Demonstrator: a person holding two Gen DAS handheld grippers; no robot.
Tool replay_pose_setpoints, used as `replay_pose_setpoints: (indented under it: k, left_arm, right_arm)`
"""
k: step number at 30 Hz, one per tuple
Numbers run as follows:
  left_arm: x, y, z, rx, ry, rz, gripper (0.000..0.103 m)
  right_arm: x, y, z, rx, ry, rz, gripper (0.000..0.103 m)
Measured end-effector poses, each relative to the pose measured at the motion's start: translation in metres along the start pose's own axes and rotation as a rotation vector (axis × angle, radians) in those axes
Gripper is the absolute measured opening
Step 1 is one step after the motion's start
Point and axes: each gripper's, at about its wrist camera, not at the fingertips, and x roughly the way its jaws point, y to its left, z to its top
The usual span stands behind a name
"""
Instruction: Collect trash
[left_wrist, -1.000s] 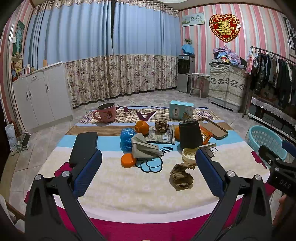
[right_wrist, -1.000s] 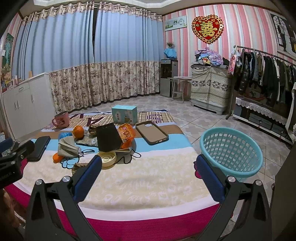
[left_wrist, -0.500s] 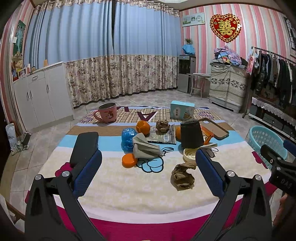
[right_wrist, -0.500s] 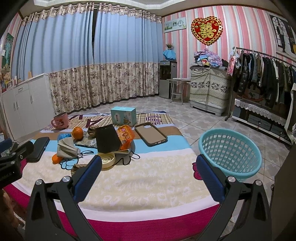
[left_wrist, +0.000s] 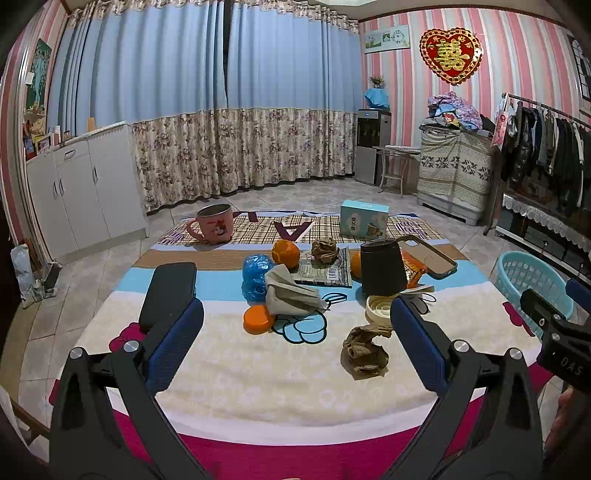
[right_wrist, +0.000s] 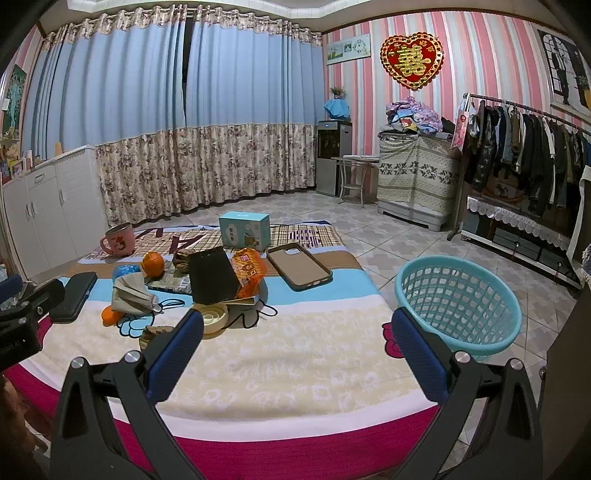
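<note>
A crumpled brown paper ball (left_wrist: 365, 357) lies on the table just ahead of my open, empty left gripper (left_wrist: 295, 332). A second brown paper ball (left_wrist: 325, 250), a grey face mask (left_wrist: 290, 291), a blue plastic wad (left_wrist: 255, 271) and an orange lid (left_wrist: 258, 319) lie further in. My right gripper (right_wrist: 297, 339) is open and empty over the table's near right part. The turquoise basket (right_wrist: 458, 299) stands on the floor right of the table. An orange snack bag (right_wrist: 249, 271) lies behind a black notebook (right_wrist: 212, 275).
A pink mug (left_wrist: 214, 223), a teal box (left_wrist: 364, 218), two oranges (left_wrist: 285, 253), a brown phone case (right_wrist: 299, 265), a black case (left_wrist: 170, 291) and a cream tape roll (left_wrist: 378, 308) sit on the table. A clothes rack (right_wrist: 524, 147) stands right.
Both grippers shifted very slightly; the view has barely moved. Nothing was picked up or let go.
</note>
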Motion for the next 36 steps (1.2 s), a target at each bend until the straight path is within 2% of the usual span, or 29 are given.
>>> replay_pose_setpoints:
  k: [36]
  left_arm:
    - [0.0013, 0.0038, -0.0007, 0.003, -0.002, 0.005, 0.098]
  right_arm:
    - [0.0016, -0.0049, -0.0007, 0.001, -0.002, -0.002, 0.099]
